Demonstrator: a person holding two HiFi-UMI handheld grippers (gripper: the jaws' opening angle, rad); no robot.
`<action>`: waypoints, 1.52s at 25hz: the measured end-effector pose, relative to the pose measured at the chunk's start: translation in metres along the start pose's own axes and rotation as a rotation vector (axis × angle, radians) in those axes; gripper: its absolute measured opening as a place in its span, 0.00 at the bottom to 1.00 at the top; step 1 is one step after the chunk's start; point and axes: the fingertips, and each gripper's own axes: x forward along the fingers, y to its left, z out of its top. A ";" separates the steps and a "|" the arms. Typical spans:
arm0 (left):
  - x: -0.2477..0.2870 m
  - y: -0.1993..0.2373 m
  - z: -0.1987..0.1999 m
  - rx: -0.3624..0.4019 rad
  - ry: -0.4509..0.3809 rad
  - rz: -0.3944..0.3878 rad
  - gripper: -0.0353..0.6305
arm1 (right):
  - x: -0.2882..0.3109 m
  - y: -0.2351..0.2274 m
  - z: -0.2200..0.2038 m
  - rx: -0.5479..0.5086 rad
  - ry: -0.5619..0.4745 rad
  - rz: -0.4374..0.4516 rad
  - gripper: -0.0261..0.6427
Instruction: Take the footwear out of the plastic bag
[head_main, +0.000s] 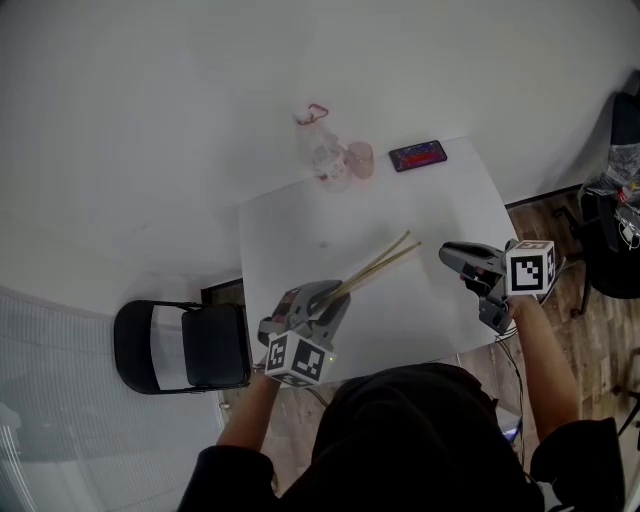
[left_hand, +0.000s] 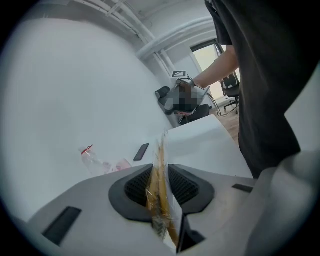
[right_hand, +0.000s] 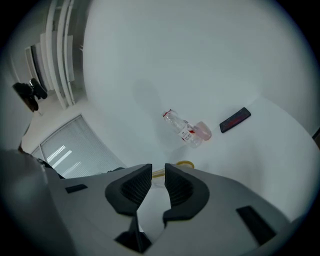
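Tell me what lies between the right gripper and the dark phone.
Nothing: in the head view only bare white table separates the right gripper from the phone.

Bag (left_hand: 159, 200) contents unclear; black chair (head_main: 612, 250) cut by right edge.

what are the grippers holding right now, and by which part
The left hand-held gripper pinches a clear plastic bag of long thin tan pieces by its near end. The right hand-held gripper holds nothing.
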 end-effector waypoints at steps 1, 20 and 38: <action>-0.003 0.001 0.002 0.002 -0.021 0.004 0.21 | -0.002 -0.001 0.002 -0.039 -0.001 -0.009 0.17; -0.065 0.034 0.058 -0.051 -0.324 -0.144 0.21 | -0.012 0.043 0.012 -0.836 0.111 0.172 0.30; -0.075 0.019 0.072 -0.052 -0.390 -0.271 0.21 | -0.011 0.063 0.001 -0.976 0.194 0.274 0.32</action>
